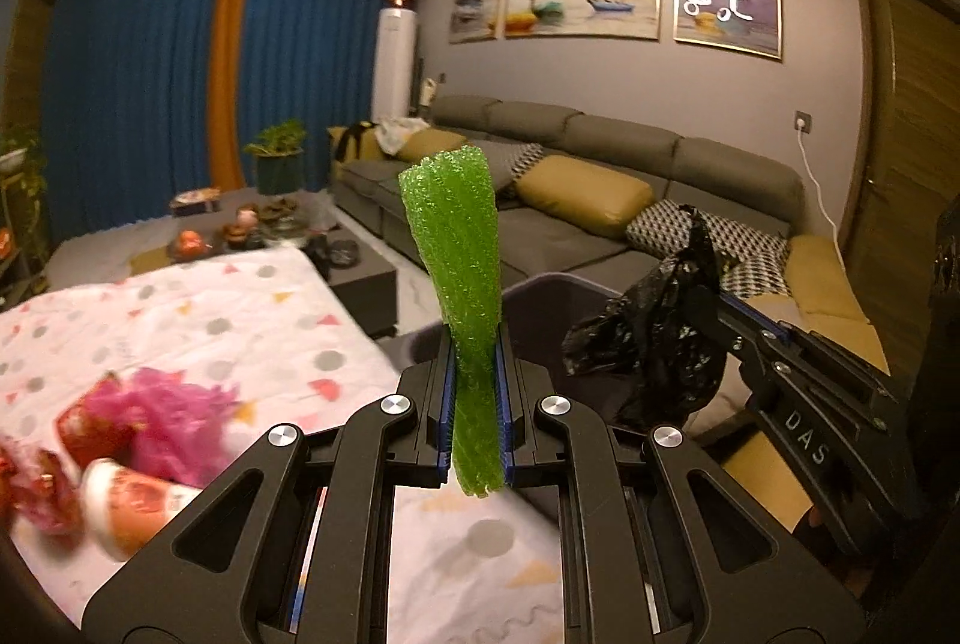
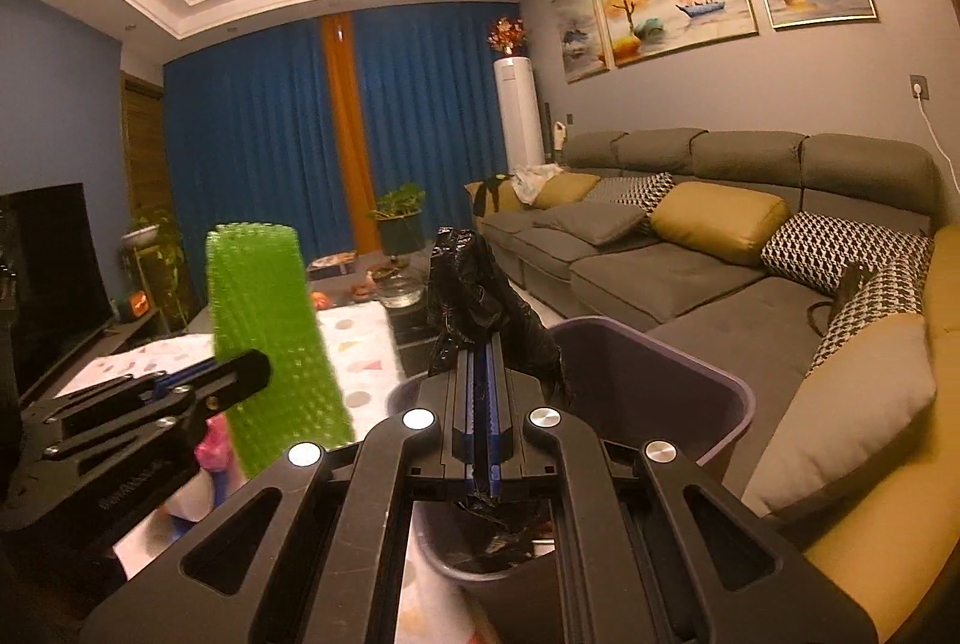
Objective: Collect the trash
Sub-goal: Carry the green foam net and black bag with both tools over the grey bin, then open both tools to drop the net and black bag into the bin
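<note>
Left hand-held gripper [image 1: 474, 404] pinches green foam netting [image 1: 456, 248], right hand-held gripper [image 2: 483, 404] pinches black plastic bag [image 2: 480, 284] above purple bin [image 2: 714, 374]; neither dropped yet, pink netting [image 1: 168, 416] and wrappers remain on desk [image 1: 270, 308] at 9 o'clock.

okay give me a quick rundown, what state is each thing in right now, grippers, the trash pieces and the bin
Left gripper: shut on green mesh.
Green mesh: held upright, off the table.
Right gripper: shut on black bag.
Black bag: crumpled, held above the bin.
Bin: open, some trash inside.
Pink mesh: lying on the table.
</note>
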Demonstrator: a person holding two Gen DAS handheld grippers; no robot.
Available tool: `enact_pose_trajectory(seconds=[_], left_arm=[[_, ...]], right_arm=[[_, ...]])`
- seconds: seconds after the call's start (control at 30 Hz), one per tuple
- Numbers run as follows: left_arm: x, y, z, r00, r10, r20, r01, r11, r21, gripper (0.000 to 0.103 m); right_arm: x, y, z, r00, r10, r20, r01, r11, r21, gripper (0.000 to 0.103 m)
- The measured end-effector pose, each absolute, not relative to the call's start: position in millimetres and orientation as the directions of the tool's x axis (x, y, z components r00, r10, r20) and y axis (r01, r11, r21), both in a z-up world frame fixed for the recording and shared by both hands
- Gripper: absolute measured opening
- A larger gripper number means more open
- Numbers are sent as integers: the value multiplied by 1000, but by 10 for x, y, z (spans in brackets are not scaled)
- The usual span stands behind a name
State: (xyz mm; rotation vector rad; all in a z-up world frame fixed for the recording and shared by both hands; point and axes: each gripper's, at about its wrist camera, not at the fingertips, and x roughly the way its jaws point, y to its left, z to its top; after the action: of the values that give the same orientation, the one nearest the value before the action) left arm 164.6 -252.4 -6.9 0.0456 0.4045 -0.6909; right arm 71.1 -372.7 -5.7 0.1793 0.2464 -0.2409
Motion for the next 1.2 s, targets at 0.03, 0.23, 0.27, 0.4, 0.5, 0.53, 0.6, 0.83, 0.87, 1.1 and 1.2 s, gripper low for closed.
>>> enact_pose_trajectory(seconds=[0.03, 0.23, 0.27, 0.4, 0.5, 0.53, 0.6, 0.83, 0.87, 1.1, 1.2], left_arm=[[1675, -2569, -97, 690, -616, -381, 634, 768, -94, 11], [1827, -2815, -232, 652, -643, -402, 664, 740, -108, 11], [1853, -2853, -264, 642, -649, -408, 670, 734, -112, 11], [1907, -2992, -344, 620, -660, -424, 686, 718, -115, 11], [1962, -3057, -413, 602, -665, -441, 695, 709, -119, 11], [1996, -3073, -424, 595, -668, -447, 697, 705, -126, 11], [2048, -3099, -466, 584, -669, -460, 697, 703, -138, 11], [2104, -3211, -589, 548, -679, -488, 715, 684, -148, 12], [2104, -3219, -594, 547, -678, -491, 715, 684, -148, 12], [2103, -3264, -645, 533, -677, -508, 721, 677, -146, 15], [2104, -3267, -658, 530, -672, -517, 722, 677, -140, 26]], right_arm=[[720, -3752, -79, 940, -215, -265, 261, 954, 149, 4], [745, -3906, -178, 930, -231, -286, 286, 943, 168, 4], [765, -3949, -179, 928, -231, -292, 288, 942, 172, 4], [778, -3951, -237, 923, -237, -304, 300, 937, 178, 4], [799, -3996, -261, 918, -244, -313, 309, 934, 178, 4], [802, -4003, -274, 916, -246, -316, 312, 933, 178, 4], [807, -4008, -302, 915, -247, -320, 316, 931, 184, 4], [856, -4052, -344, 909, -244, -338, 323, 925, 199, 4], [856, -4051, -351, 908, -243, -341, 323, 925, 201, 4], [866, -4024, -363, 902, -246, -354, 330, 922, 201, 4], [873, -4003, -353, 901, -243, -359, 329, 923, 199, 4]])
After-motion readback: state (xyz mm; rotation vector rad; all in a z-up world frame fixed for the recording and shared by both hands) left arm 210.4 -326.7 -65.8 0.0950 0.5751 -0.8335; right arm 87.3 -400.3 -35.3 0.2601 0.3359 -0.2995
